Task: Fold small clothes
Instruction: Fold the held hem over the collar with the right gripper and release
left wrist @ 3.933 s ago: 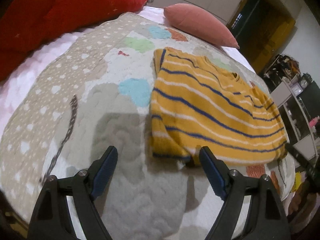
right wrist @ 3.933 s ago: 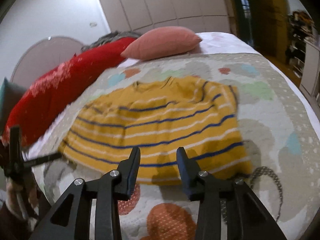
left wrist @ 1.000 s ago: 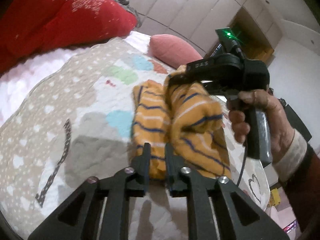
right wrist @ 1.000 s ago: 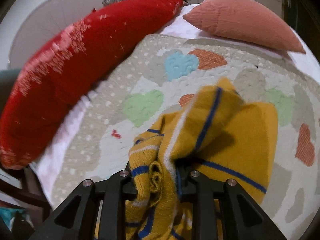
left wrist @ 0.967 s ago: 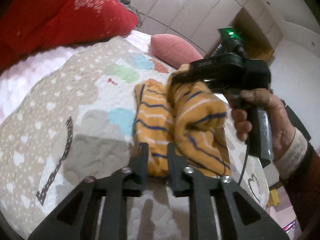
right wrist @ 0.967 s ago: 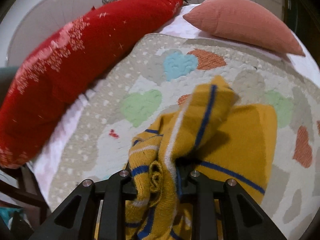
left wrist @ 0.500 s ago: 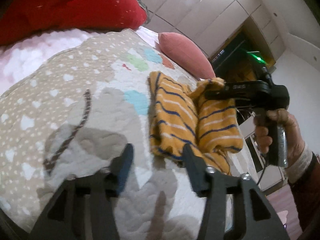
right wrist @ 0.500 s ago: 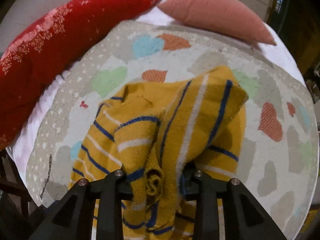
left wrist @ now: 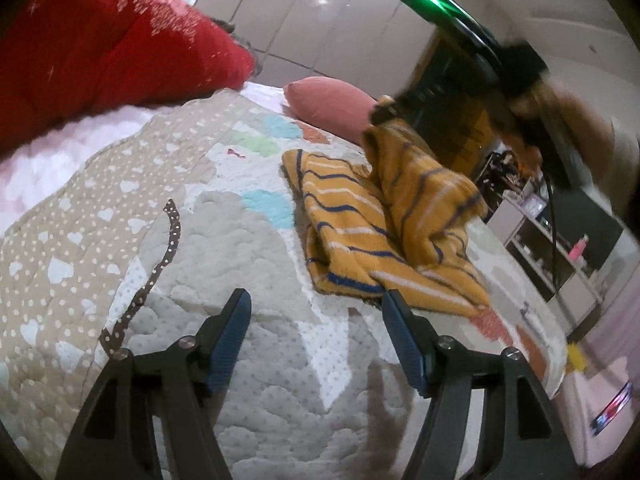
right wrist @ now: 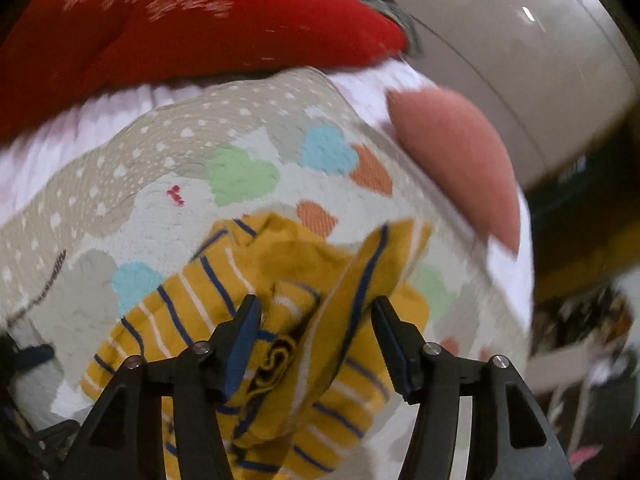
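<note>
**Sweater half-folded on the bed**

On the heart-patterned quilt (left wrist: 224, 208) lay the yellow striped sweater (left wrist: 352, 240), one side raised. Your left tongs (left wrist: 316, 336) hovered spread before its hem; your right tongs (right wrist: 316, 340) stood spread around the lifted fold.

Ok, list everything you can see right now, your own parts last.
Yellow knit sweater with blue and white stripes: one, part-folded, one fold raised, on the quilt.
Heart-patterned quilt: one, beige, grey and white, covering the bed.
Red blanket: one, bunched at the bed's far side.
Pink pillow: one, at the bed's head.
White shelf unit: one, beside the bed.
Left gripper: black, blue pads, jaws open over the quilt near the sweater.
Right gripper: black, jaws open, sweater fabric between them.
</note>
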A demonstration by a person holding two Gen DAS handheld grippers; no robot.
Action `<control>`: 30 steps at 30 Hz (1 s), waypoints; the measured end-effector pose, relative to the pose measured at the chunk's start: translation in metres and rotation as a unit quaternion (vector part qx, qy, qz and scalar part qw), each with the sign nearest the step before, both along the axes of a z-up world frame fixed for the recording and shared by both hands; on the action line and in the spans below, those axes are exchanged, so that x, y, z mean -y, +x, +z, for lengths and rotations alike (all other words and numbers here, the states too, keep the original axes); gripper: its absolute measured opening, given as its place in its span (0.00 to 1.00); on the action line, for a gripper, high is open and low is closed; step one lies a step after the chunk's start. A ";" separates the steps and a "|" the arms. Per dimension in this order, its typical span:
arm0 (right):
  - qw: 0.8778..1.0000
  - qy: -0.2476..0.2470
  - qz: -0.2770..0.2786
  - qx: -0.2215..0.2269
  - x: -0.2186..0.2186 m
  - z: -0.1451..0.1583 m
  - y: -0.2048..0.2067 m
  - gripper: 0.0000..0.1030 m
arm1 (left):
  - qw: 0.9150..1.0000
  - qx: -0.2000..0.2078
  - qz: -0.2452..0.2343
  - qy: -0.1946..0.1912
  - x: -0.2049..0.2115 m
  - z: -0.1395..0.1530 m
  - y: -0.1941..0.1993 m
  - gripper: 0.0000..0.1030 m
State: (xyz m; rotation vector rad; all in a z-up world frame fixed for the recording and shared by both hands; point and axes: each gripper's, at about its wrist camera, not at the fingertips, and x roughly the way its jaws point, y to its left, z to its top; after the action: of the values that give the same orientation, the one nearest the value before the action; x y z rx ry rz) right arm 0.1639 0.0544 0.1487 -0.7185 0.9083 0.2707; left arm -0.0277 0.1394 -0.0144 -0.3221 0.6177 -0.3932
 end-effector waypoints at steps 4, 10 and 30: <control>0.993 -0.085 0.086 0.013 -0.039 -0.002 -0.004 0.60 | 1.000 0.010 -0.005 0.010 0.003 -0.002 -0.001 0.69; 0.990 -0.063 0.130 0.000 -0.079 0.003 0.004 0.60 | 0.999 0.020 -0.010 0.033 0.011 -0.003 -0.001 0.74; 0.993 0.037 -0.017 -0.111 0.045 -0.045 0.009 0.44 | 0.999 0.019 -0.009 0.047 0.015 -0.005 -0.001 0.77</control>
State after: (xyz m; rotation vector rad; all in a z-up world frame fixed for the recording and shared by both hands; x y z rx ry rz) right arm 0.1726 0.0095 0.1042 -0.6123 1.1144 0.3569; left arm -0.0284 0.1242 -0.0196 -0.2191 0.5991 -0.3848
